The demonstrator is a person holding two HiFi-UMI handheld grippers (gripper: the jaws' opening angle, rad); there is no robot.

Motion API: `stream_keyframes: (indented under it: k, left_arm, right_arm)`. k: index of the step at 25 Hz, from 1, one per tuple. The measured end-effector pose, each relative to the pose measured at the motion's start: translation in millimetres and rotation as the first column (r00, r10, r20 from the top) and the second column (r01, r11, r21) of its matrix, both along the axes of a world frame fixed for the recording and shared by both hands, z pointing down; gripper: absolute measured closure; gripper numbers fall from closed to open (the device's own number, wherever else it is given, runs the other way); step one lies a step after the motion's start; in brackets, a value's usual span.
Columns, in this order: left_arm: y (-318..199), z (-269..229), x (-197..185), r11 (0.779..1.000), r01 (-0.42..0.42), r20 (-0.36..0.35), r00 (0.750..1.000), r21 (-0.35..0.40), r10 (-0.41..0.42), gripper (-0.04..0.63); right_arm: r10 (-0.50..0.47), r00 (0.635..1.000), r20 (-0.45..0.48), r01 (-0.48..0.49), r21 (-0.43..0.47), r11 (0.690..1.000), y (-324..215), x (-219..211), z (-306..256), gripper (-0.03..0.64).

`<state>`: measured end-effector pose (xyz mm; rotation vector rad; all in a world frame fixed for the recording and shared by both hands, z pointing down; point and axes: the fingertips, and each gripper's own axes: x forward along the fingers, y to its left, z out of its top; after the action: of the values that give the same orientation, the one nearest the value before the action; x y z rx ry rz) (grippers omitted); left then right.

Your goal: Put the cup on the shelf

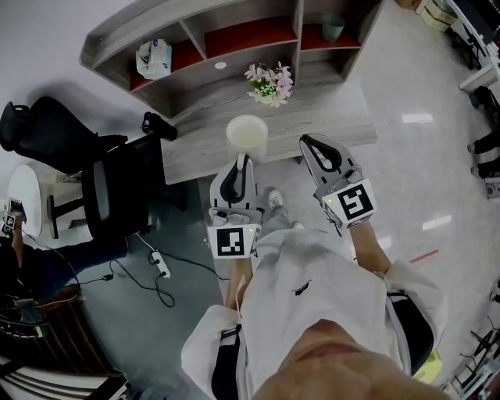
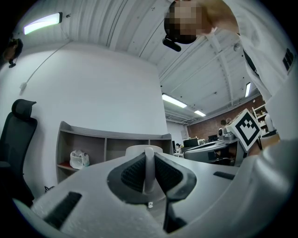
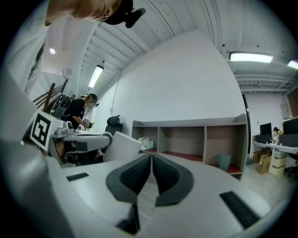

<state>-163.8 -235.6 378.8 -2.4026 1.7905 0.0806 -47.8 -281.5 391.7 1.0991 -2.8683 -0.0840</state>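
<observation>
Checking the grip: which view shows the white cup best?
Head view: the whole cup shows from above, its rim pinched by the left gripper. The left gripper view shows only its wall between the jaws; the right gripper view, just its side.

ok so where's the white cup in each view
Head view: cup at centre, in the left gripper's tip.
Left gripper view: cup dead centre, wall pinched between the jaws.
Right gripper view: cup left of centre.
Shared landmark: the shelf unit.
</observation>
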Motion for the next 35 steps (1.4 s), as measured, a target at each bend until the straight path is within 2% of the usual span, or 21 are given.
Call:
stream_keyframes:
  k: [11, 15, 19, 27, 32, 35]
  left_arm:
    - [-43.0, 0.9, -22.9, 0.999, -0.051, -0.015, 0.999, -0.010, 0.051, 0.543]
    - [-55.5, -3.6, -27.4, 0.998, -0.066, -0.045, 0.997, -0.016, 0.066, 0.543]
    - [-68.2, -1.4, -37.3, 0.997, -0.081, -0.027, 0.996, -0.014, 0.081, 0.543]
    - [-92.1, -3.8, -46.0, 0.994, -0.111, -0.043, 0.993, -0.016, 0.110, 0.543]
    - [-104.7, -2.2, -54.7, 0.993, -0.118, 0.011, 0.993, 0.014, 0.118, 0.543]
    - [-112.6, -5.7, -53.4, 0.992, -0.123, -0.021, 0.992, -0.002, 0.123, 0.543]
  right_arm:
    - [0.035, 0.999, -0.022, -0.035, -0.002, 0.999, -36.5, -26.2, 0.0, 0.581]
    - [0.049, 0.999, -0.014, -0.049, -0.001, 0.999, -46.3, -33.8, -0.3, 0.581]
    - [0.061, 0.998, -0.017, -0.061, 0.002, 0.998, -57.6, -43.3, -0.9, 0.581]
    - [0.086, 0.996, -0.018, -0.086, 0.000, 0.996, -77.9, -53.7, 0.9, 0.581]
    - [0.093, 0.996, -0.015, -0.093, 0.002, 0.996, -89.5, -59.2, -0.9, 0.581]
    - [0.099, 0.995, -0.013, -0.099, 0.001, 0.995, -96.9, -59.9, -1.8, 0.581]
